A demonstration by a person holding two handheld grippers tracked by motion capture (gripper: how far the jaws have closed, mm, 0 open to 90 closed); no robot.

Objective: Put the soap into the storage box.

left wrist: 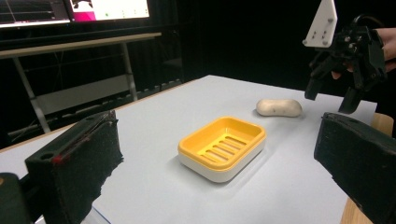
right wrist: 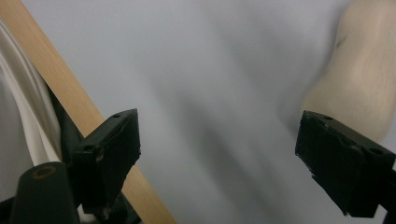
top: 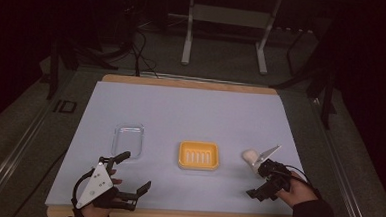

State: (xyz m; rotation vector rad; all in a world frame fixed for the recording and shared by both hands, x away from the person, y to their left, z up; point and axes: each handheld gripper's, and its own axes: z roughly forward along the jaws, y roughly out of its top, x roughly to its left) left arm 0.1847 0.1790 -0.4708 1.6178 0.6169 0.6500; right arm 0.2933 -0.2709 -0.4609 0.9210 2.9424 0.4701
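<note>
Soap bar [top: 249,154] lies on the tabletop [top: 190,113], outside the empty yellow soap dish [top: 198,155]. Clear lid [top: 128,139] lies aside. Both grippers' fingers apart, empty: left gripper [top: 134,174], right gripper [top: 260,182]. Placement likely pending.

I read one marking: "ID" [top: 64,106] in pale letters on the dark floor strip left of the desk [top: 191,108], high view. The monitors [left wrist: 70,11] in the left gripper view show graphics and lines, too small and blurred for me to read. I read nothing in the right gripper view.
</note>
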